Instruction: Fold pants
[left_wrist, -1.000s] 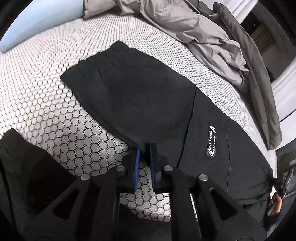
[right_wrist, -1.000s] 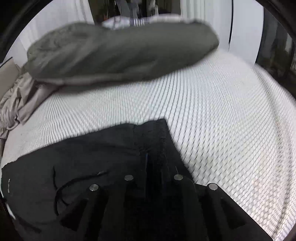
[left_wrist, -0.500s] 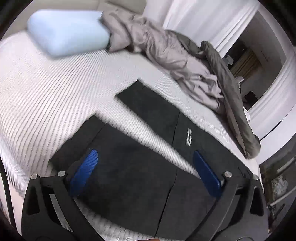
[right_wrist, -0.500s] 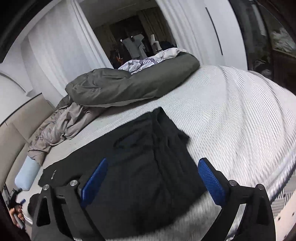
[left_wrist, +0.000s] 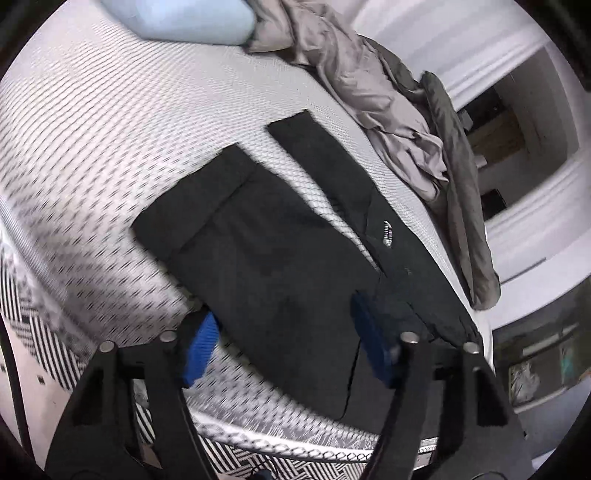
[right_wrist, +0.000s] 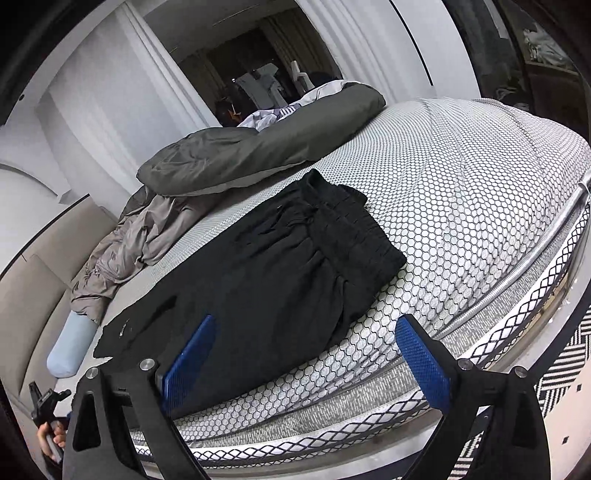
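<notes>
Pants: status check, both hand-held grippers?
Left hand-held gripper empty, jaws closing. Right hand-held gripper open, empty. Pants flat on bed, legs apart. Blanket beyond, not blocking.

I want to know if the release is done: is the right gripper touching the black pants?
Apart. In the right wrist view the right gripper is wide open and the pants lie flat on the mattress beyond its blue pads.

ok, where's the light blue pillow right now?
The light blue pillow lies at the head of the honeycomb-patterned mattress, top of the left wrist view, touching the crumpled beige-grey blanket, beyond the black pants.
</notes>
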